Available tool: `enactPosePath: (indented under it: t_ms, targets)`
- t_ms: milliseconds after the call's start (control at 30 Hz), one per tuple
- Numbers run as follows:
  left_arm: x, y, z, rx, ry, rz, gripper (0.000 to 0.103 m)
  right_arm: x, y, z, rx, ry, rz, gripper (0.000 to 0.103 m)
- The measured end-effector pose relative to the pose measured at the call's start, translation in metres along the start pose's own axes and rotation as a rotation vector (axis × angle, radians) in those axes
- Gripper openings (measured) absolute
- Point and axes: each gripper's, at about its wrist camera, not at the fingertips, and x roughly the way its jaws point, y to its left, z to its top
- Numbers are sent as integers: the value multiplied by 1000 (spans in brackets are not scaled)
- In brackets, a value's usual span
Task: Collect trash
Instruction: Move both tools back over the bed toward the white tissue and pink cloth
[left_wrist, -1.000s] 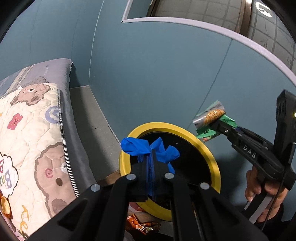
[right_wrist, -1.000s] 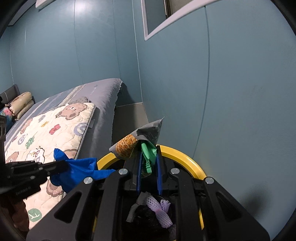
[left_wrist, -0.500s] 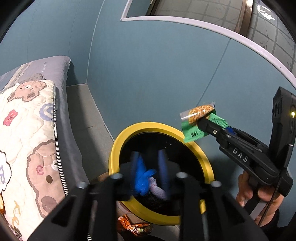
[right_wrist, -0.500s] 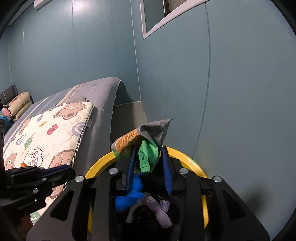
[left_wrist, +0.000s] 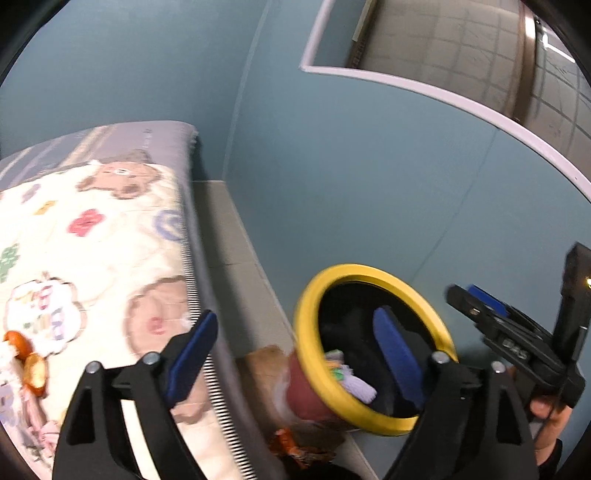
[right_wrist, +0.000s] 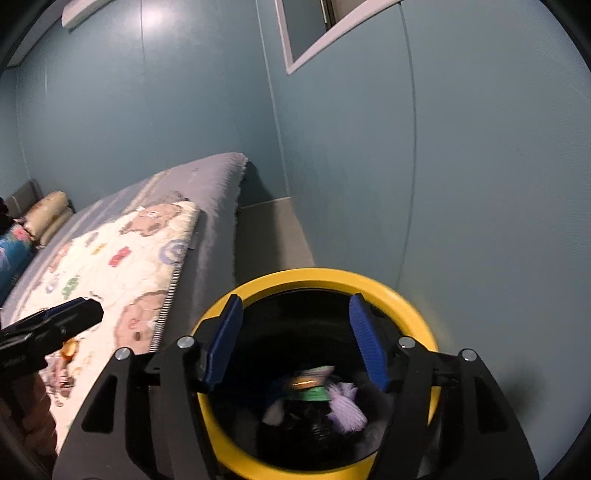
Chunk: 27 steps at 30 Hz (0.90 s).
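Right wrist view: we hold right claw (right_wrist: 295, 338) over yellow-rimmed bin (right_wrist: 402, 295), jaws opening, empty; green wrapper (right_wrist: 312, 393) lies inside. Left claw (left_wrist: 295, 358) opening, empty, beside bed (left_wrist: 92, 229).

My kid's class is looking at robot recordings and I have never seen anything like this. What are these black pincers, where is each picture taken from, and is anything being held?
There is no robot arm here. A person holds one two-finger tool in each hand, and a wide-angle camera on each tool looks forward along its fingers.

In the left tool's picture, the left gripper fills the bottom, with the right gripper and the hand holding it at the right edge. The right tool's picture looks down past the right gripper into a yellow-rimmed trash bin.

Both sets of jaws are opening and nothing is between them. In the bin lie a green wrapper and something pale purple. The bin stands on the floor between a blue wall and a bed with a bear-print quilt. An orange wrapper lies on the floor beside the bin.
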Motion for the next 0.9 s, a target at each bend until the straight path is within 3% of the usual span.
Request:
enactPosePath:
  t_ms: [200, 433, 900]
  targets:
    - [-34, 32, -8, -13, -46, 90, 94, -21, 30, -4, -26, -26, 114, 73]
    - [-74, 88, -14, -49, -85, 190, 95, -39, 95, -6, -123, -34, 229, 79]
    - [-135, 234, -33, -194, -109, 418, 95, -27, 234, -27, -307, 56, 452, 80]
